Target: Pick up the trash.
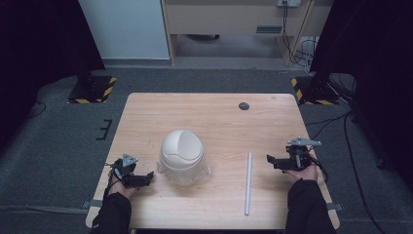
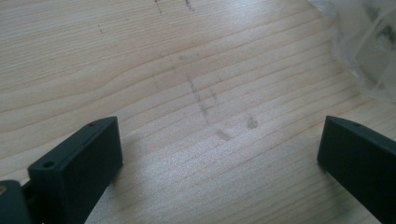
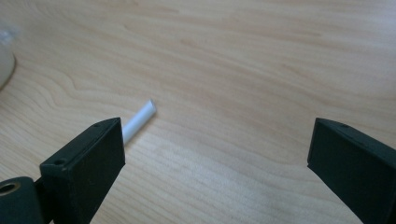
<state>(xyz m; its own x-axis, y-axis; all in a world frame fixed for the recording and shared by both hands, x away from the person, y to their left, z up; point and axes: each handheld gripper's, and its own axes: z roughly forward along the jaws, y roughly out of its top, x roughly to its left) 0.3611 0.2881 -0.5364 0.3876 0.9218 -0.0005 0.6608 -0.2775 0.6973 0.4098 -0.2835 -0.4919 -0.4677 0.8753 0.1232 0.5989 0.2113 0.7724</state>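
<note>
Nearest the person, a slim white tube (image 1: 248,184) lies flat on the pale wood-grain bench (image 1: 219,117), running front to back, just left of the right gripper (image 1: 269,159); its fingers stand wide with nothing between them. In the right gripper view only the tube's round far end (image 3: 140,118) shows, the rest cut off behind a black finger. The left gripper (image 1: 148,175) rests low at the bench's near left, fingers wide and empty too. Just beside it stands a white domed bin (image 1: 181,152) with a swing lid, seated on crinkled clear plastic (image 2: 364,42), possibly a bag. Faint grey scuffs mark the wood. No writing is legible anywhere. Farther back, a dark round disc (image 1: 244,106) sits near the far edge.
</note>
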